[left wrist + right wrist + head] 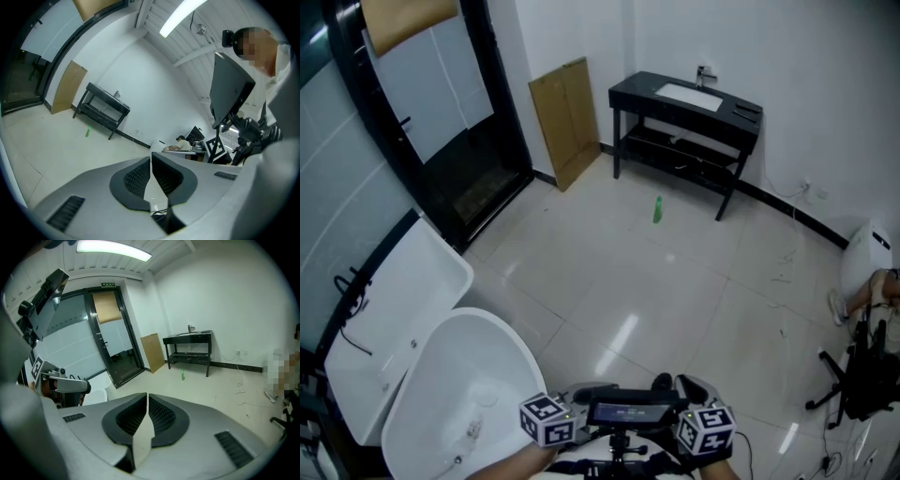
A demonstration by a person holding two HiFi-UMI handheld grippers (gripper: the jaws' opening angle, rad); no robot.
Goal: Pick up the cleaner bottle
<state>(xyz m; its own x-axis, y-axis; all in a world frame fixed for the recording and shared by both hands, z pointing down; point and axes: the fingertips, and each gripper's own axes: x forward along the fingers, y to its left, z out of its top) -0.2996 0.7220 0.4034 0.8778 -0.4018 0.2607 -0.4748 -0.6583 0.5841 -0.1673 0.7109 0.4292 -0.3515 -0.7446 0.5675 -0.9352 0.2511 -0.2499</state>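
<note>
Head view: the cleaner bottle [657, 210], a slim green plastic cylinder, stands upright and alone on the glossy pale tile floor [609, 281], just in front of a black metal-frame console table [637, 92] w/ a white rect. basin set in its top. A flat brown cardboard sheet [567, 122] leans on the white wall left of the table, and a black-framed glass door [441, 112] is further left. A smooth white oval bathtub [502, 342] sits bottom left. At the bottom edge are the left marker cube [547, 419] & right marker cube [705, 429], both printed w/ black-and-white squares and well apart from the bottle. Left gripper view: the left gripper [151, 158] is grey moulded plastic w/ dark ribbed pads. Its jaws are closed tip to tip w/ nothing btwn them. The bottle [87, 131] is a tiny green stick far off on the floor, upper left of the jaws, beside the black table. A long tube light [180, 16] glows on the ceiling. Right gripper view: the right gripper [146, 400] has the same grey shell & ribbed dark pads. Its jaws are also closed at the tips, holding nothing. The bottle [182, 375] stands upright on the tiles beyond and right of the jaw line, near the table legs, w/ the cardboard leaning beside the door frame.
</note>
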